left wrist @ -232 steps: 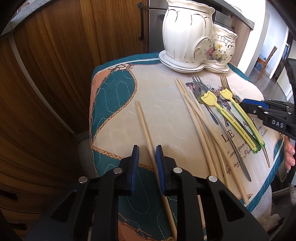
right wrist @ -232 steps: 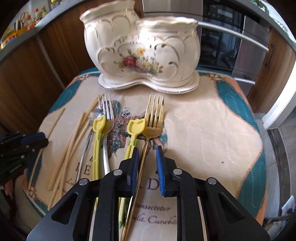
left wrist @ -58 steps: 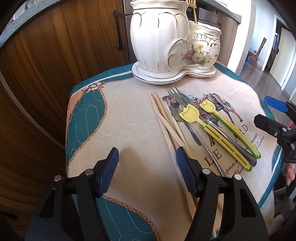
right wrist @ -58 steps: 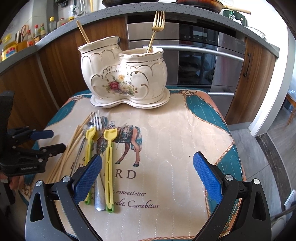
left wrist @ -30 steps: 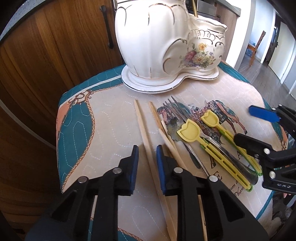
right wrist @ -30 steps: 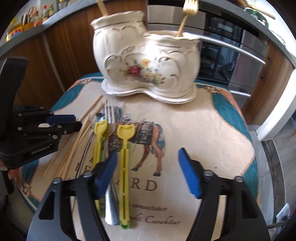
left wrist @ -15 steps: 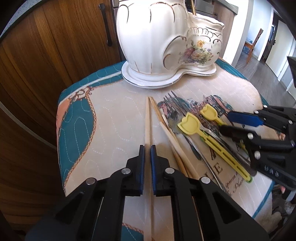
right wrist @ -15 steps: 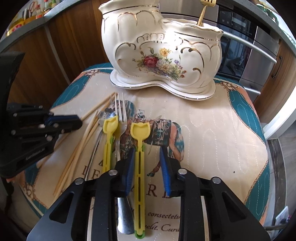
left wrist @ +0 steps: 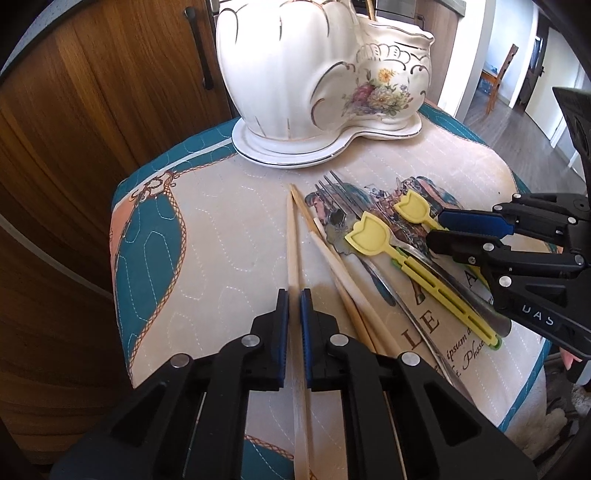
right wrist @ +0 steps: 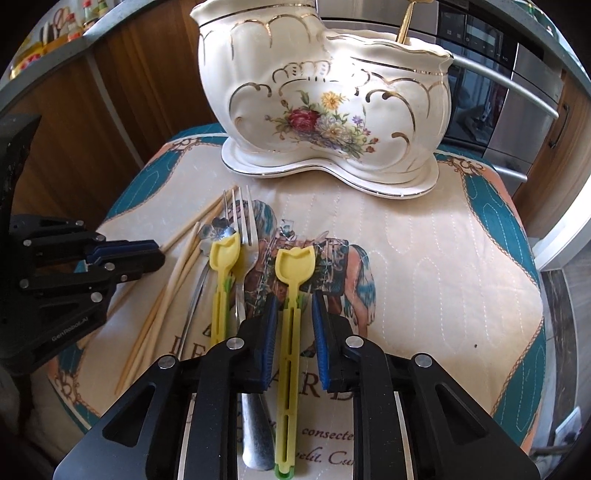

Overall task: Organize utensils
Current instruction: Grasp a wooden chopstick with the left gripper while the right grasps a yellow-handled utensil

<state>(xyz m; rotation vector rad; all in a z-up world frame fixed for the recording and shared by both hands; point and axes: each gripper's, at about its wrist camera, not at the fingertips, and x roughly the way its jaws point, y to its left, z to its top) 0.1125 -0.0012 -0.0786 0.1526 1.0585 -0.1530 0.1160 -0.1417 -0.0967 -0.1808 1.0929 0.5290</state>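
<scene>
The left claw (left wrist: 294, 295) is closed on a wooden chopstick (left wrist: 293, 236). Both blue pads press against the stick's sides, and the stick runs forward between them, its far tip pointing toward the ceramic holder (left wrist: 321, 74).

The right claw (right wrist: 293, 301) is narrowed around the yellow tulip-headed utensil (right wrist: 291, 332). Its jaws flank the yellow handle with a small gap visible on each side, so no contact with the handle is shown. The handle lies flat on the cloth, tulip head forward, green end toward the camera.

Just to the right of the held chopstick in the left wrist view, the other loose chopsticks (left wrist: 343, 266) lie in an angled bundle. Beside them lie a silver fork (right wrist: 242, 221) and a second yellow tulip utensil (right wrist: 223, 266), which rests partly over the silver cutlery. A spoon handle (right wrist: 255, 435) shows below the right claw's left jaw.

All items rest on a quilted cloth (right wrist: 424, 277) with teal borders, a horse print and lettering, covering the bench. The white ceramic holder stands at the far edge on its matching base; it has two compartments, gold trim and a floral decal. A gold utensil handle (right wrist: 404, 22) rises from its right compartment.

Wooden cabinet doors (left wrist: 92, 110) and a stainless oven (right wrist: 517, 92) stand behind.
</scene>
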